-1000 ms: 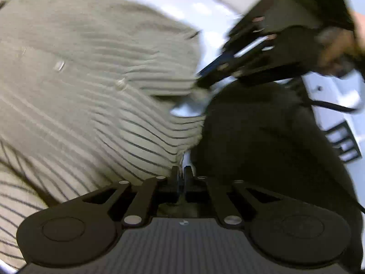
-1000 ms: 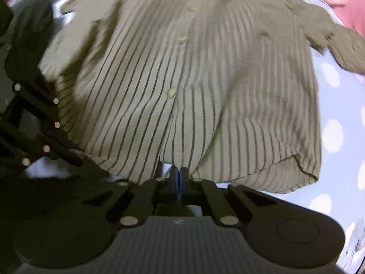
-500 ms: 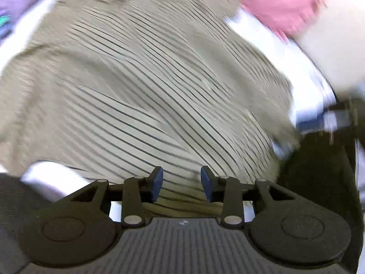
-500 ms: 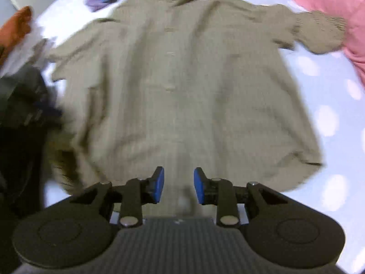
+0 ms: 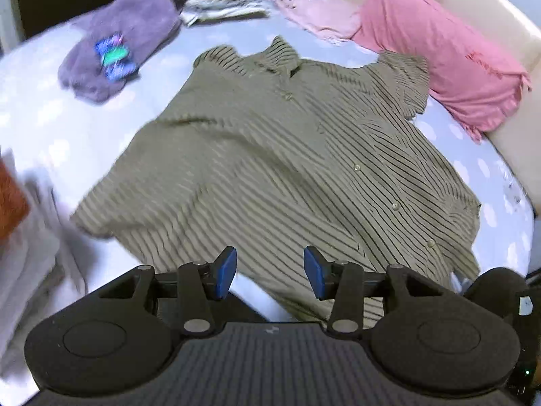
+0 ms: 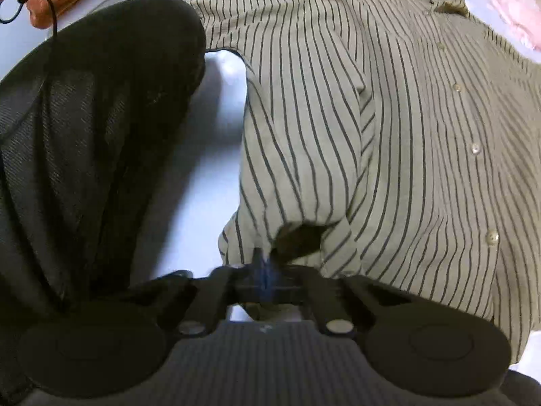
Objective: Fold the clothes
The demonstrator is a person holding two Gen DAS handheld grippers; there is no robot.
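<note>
My left tongs hang apart, having just been opening, empty above the striped shirt. Only this view shows the pink pillow. My right tongs, just closing, are clamped on the shirt's hem.

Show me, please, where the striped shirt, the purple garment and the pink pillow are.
striped shirt (image 5: 270,155): left wrist view, middle of its front.
purple garment (image 5: 135,23): left wrist view, its upper body.
pink pillow (image 5: 439,54): left wrist view, its centre.
</note>
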